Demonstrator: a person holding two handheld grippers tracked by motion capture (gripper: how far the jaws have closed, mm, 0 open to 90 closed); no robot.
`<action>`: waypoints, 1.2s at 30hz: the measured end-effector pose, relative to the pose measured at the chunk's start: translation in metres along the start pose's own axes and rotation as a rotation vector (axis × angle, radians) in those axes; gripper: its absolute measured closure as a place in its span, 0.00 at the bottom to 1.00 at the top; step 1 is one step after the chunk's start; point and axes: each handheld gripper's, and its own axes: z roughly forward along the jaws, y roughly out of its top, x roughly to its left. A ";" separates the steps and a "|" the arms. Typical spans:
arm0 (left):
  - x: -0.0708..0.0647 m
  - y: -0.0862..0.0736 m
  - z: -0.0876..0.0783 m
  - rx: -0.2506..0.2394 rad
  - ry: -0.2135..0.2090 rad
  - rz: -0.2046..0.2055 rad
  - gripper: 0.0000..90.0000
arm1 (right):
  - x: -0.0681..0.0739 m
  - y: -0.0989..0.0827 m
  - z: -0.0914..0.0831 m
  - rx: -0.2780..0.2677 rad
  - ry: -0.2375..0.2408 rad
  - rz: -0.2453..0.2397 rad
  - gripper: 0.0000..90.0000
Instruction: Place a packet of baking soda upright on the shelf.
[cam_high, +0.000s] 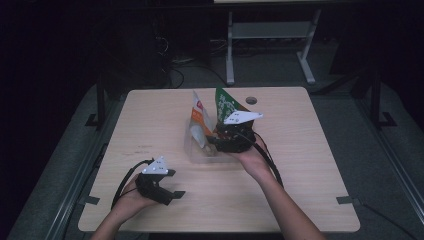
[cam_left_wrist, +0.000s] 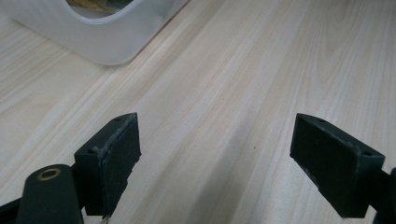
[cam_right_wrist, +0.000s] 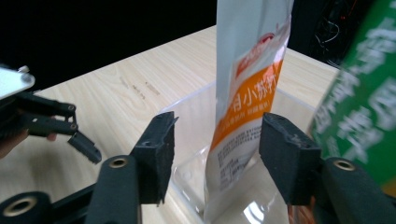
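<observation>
Light wood-grain table (cam_high: 150, 130), rounded corners, dark round hole (cam_high: 251, 100) near far edge at about 1 o'clock from centre. Clear plastic container (cam_high: 200, 150) sits directly on tabletop just past centre, toward 12 o'clock; its pale rounded corner (cam_left_wrist: 107, 42) shows in left gripper view. Orange-and-white packet (cam_high: 199, 122) and green packet (cam_high: 227, 106) stand upright in it. Faint marks on wood (cam_high: 137, 148) at 9 o'clock of container.
</observation>
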 end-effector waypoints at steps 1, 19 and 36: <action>0.000 0.000 0.000 -0.001 0.001 0.002 0.17 | 0.000 -0.001 -0.002 0.000 0.002 -0.004 0.48; 0.000 0.000 -0.001 0.000 -0.002 0.012 0.17 | -0.003 -0.039 -0.046 0.042 0.063 -0.099 0.33; -0.003 0.000 0.000 0.012 -0.026 0.032 0.17 | -0.007 -0.090 -0.074 0.120 0.086 -0.108 0.25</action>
